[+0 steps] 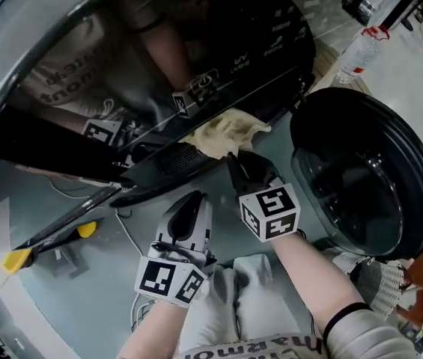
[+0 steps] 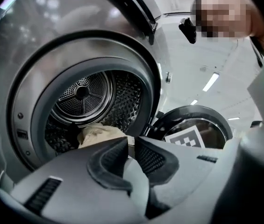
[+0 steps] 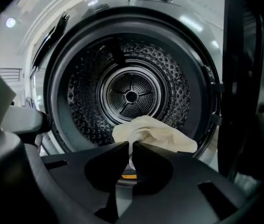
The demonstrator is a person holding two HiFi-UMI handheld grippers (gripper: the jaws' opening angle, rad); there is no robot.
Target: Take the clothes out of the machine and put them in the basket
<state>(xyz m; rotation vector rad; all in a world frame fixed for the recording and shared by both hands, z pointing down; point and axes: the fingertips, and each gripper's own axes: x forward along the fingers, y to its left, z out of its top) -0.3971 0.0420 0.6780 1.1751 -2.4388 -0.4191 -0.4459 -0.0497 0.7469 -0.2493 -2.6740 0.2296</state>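
Right gripper view: drum (image 3: 181,85) ahead, door (image 1: 361,174) open right; right gripper (image 3: 130,146) jaws pinch the cloth's (image 3: 157,133) near edge, left gripper (image 2: 132,144) closed, empty.

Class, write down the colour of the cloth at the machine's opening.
Pale cream-yellow. The cloth shows best in the right gripper view.
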